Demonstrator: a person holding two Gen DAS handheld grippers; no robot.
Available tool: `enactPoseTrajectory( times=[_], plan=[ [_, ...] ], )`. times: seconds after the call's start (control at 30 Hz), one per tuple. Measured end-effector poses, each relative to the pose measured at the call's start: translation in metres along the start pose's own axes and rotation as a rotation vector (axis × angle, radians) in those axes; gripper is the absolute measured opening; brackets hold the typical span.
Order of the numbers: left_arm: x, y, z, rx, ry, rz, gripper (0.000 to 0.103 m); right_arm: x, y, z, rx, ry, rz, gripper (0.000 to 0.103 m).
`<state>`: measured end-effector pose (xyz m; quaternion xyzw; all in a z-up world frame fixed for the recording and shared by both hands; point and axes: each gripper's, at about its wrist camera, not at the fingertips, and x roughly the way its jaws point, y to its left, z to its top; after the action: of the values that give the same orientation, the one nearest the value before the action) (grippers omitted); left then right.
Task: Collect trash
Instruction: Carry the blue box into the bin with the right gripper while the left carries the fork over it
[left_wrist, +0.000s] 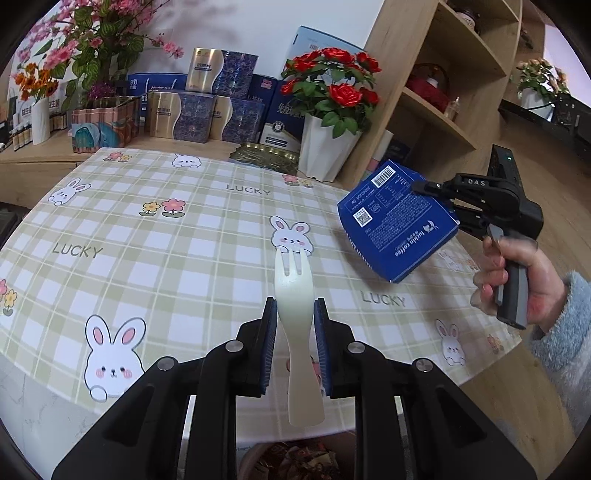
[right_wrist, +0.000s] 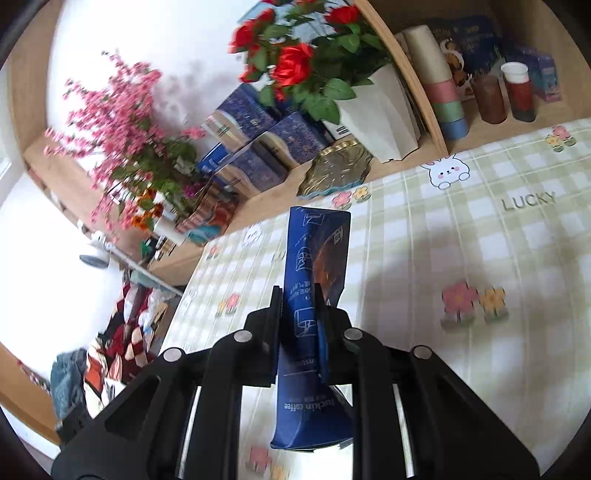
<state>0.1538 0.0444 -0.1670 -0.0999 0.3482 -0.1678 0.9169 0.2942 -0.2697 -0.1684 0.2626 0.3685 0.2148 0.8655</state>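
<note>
While both pieces of trash are being held clear of the table, the collecting is being judged as well past its pick-up stage. A white plastic fork is being clamped by its neck in the left gripper, whose blue pads are being pressed narrowly against both sides, the tines being pointed away over the checked cloth and the handle being left hanging toward the near edge. A flattened blue coffee box is being pinched at one edge in the right gripper, with the jaws drawn fully together on the thin card, and is being carried in the air off the table's right edge. A container already being filled with wrappers is being glimpsed just below the near edge, under the left gripper, though little of it is being shown. No other loose rubbish is being seen on the cloth in either view; the gold tray and rose pot at the far edge are being taken as decoration. What is being left, by this reading, is the dropping of both items into that container.
</note>
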Motion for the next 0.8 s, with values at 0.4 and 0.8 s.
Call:
enactPoseTrajectory(
  times=[0.4,0.8],
  plan=[
    [-0.064,-0.019,-0.042,-0.003,-0.012,-0.027,0.02,-0.104,0.028,-0.117,0.046,0.003,0.155,0.019],
    [-0.093,-0.012,-0.074,0.0,0.019,-0.007,0.02,-0.083,0.066,-0.253,-0.208,0.271,0.056,0.019]
  ],
)
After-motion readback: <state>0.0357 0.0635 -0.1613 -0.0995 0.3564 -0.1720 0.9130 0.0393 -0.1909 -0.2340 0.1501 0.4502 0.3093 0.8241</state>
